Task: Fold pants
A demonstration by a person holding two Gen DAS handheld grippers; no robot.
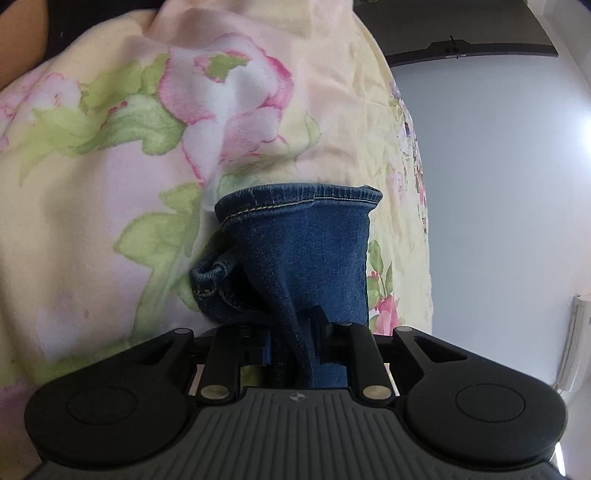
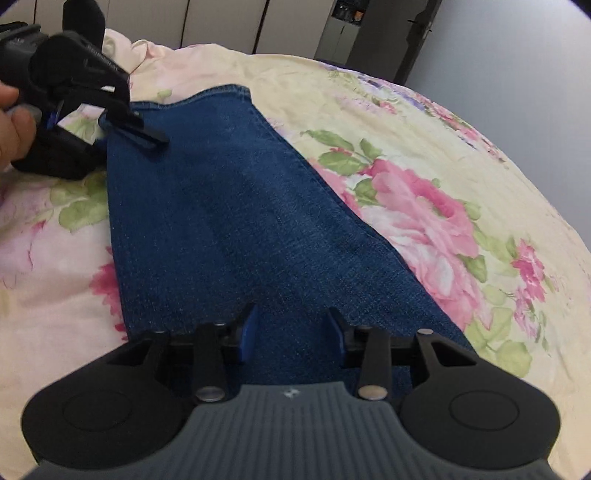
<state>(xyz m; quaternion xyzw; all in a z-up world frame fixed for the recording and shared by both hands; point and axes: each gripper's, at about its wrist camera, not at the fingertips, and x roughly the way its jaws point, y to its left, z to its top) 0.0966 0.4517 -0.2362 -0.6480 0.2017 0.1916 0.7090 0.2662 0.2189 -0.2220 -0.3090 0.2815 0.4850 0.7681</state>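
Dark blue denim pants [image 2: 229, 214] lie stretched on a floral bedsheet [image 2: 424, 206]. My left gripper [image 1: 291, 343] is shut on the pants' hem end [image 1: 299, 236], whose stitched cuff bunches up in front of it. In the right wrist view the left gripper [image 2: 147, 134] shows at the top left, clamped on the far corner of the pants, held by a hand. My right gripper [image 2: 291, 325] is open, its blue-padded fingers [image 2: 249, 332] spread just above the near end of the denim.
The bed edge curves along the right, with grey floor [image 1: 498, 184] beyond. Dark furniture [image 1: 461, 33] stands at the top right. White wardrobe doors [image 2: 221, 22] and a dark door stand behind the bed.
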